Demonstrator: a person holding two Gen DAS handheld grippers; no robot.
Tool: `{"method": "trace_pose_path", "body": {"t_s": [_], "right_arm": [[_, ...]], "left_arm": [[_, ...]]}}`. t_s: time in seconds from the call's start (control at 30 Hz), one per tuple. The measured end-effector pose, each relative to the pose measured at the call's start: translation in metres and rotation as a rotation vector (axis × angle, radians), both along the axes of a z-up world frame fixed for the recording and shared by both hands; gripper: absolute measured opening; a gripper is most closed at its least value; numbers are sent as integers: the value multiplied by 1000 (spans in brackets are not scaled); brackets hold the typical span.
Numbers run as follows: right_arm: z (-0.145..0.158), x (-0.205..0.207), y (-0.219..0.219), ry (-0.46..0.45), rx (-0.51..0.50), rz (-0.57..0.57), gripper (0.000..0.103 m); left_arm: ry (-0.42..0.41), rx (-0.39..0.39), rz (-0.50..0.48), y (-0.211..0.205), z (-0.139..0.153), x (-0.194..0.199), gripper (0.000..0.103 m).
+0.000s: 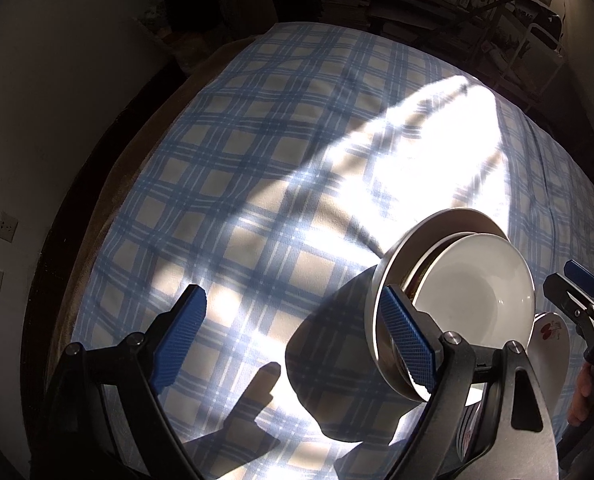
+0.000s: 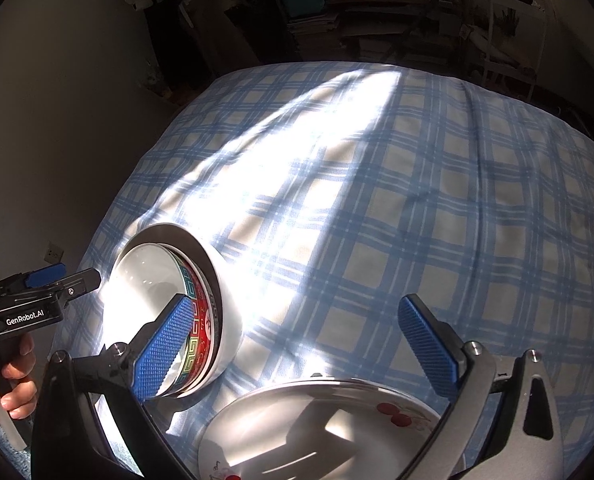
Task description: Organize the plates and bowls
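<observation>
Right wrist view: right gripper (image 2: 301,344) is wide open with nothing in it, hovering over the cherry plate (image 2: 321,432) at the bed's near edge. Left gripper (image 1: 293,344) is open too. Nested bowls (image 2: 169,312) sit just left, probably stacked to save space.
</observation>
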State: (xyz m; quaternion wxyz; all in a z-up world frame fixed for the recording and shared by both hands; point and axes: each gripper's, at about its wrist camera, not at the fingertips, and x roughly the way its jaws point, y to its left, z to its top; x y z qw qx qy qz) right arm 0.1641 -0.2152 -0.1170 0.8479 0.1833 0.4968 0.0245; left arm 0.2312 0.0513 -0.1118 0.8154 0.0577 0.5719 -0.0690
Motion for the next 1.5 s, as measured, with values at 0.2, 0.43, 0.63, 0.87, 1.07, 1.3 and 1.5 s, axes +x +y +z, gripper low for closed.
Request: {"method": "trace_pose_path", "body": {"t_s": [0.2, 0.43, 0.63, 0.87, 1.07, 1.3, 1.5], "right_arm": [[-8, 1, -1, 21, 76, -4, 90], [-10, 1, 5, 29, 98, 27, 80], [-13, 1, 8, 53, 108, 46, 67], [-13, 1, 15, 56, 123, 79, 47], [-9, 0, 22, 43, 124, 96, 27], [-13, 1, 22, 53, 156, 82, 27], [-16, 2, 25, 62, 152, 74, 27]], "left_arm": [[20, -25, -2, 0, -2, 0, 88], [45, -13, -14, -2, -9, 2, 88], [61, 8, -21, -5, -15, 3, 88], [76, 21, -15, -5, -19, 4, 88], [84, 27, -12, -4, -21, 5, 88], [87, 26, -8, -3, -21, 5, 88], [86, 31, -8, -3, -24, 6, 88]]}}
